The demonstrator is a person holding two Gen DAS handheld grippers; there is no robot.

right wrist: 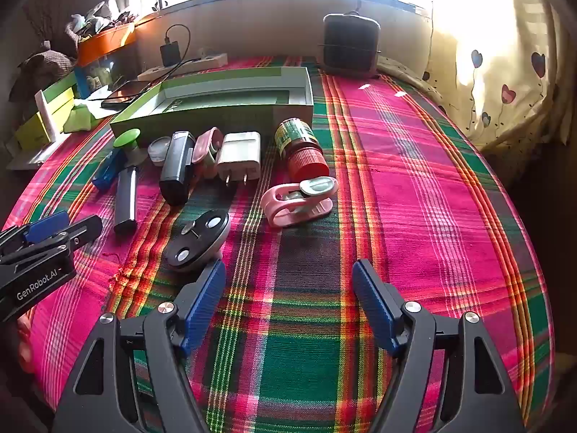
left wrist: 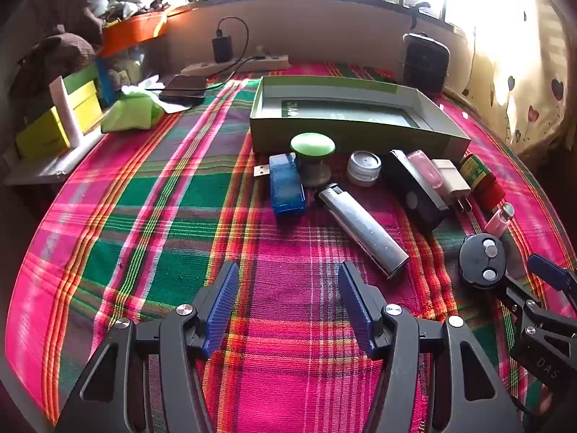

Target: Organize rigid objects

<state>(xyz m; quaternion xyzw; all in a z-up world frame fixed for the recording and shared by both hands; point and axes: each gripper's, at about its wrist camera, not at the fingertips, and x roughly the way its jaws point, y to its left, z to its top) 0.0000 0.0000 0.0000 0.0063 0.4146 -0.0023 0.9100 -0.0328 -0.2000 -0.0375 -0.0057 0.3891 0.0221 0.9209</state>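
An open green box (left wrist: pixel 346 133) (right wrist: pixel 216 115) lies on the plaid cloth, with small objects in front of it: a blue USB stick (left wrist: pixel 286 186), a green-topped knob (left wrist: pixel 313 146), a silver lighter (left wrist: pixel 364 229) (right wrist: pixel 125 195), a small round tin (left wrist: pixel 364 167), a black device (left wrist: pixel 414 191) (right wrist: pixel 176 169), a white charger (right wrist: pixel 239 157), a red-capped bottle (right wrist: pixel 303 148), a pink clip (right wrist: pixel 299 198) and a round black disc (left wrist: pixel 481 258) (right wrist: pixel 198 238). My left gripper (left wrist: pixel 288 281) is open and empty, short of the lighter. My right gripper (right wrist: pixel 288 281) is open and empty, just right of the disc.
A black speaker (right wrist: pixel 349 45) stands at the back by the window. A power strip with a charger (left wrist: pixel 238 61), a phone (left wrist: pixel 184 88), yellow-green boxes (left wrist: pixel 57 122) and an orange bin (left wrist: pixel 133 32) crowd the back left. A curtain (right wrist: pixel 505 72) hangs at the right.
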